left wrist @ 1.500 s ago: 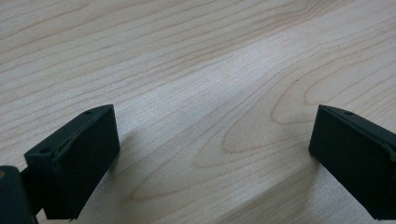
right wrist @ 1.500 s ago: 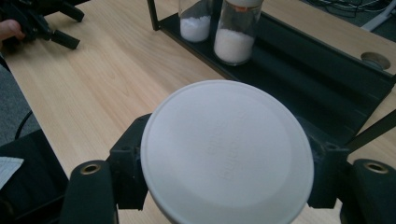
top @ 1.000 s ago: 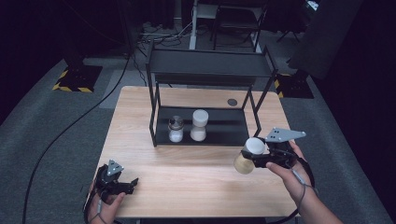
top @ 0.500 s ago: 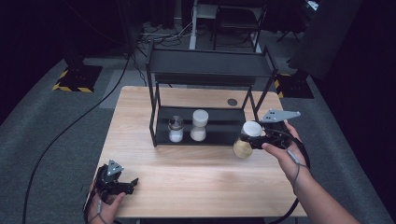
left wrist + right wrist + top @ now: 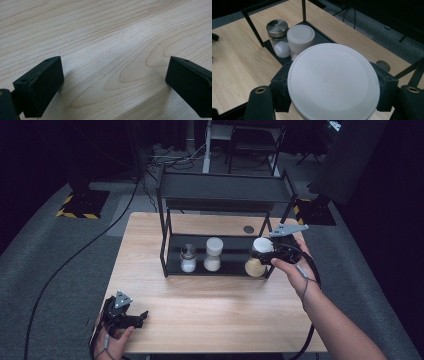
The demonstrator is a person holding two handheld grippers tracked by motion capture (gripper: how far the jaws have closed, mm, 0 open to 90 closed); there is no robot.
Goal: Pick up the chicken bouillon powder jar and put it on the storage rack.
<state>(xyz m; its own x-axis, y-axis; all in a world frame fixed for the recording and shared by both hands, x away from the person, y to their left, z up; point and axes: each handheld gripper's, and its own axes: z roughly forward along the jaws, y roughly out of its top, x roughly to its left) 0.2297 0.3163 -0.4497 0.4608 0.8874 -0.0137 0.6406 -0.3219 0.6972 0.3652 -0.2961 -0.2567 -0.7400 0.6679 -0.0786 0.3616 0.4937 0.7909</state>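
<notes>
Holding white-lidded jar [image 5: 259, 256] pinched upright between its jaws, right gripper [image 5: 270, 254] hovered at right end of black rack [image 5: 225, 192], level with lower shelf. Free shelf space lay just left of jar, beside white-capped jar [image 5: 213, 254] and metal-capped shaker [image 5: 188, 258]. Jar's long axis vertical. Left gripper [image 5: 131, 319], jaws spread and holding nothing, rested on table [image 5: 210, 305], well apart from rack.
</notes>
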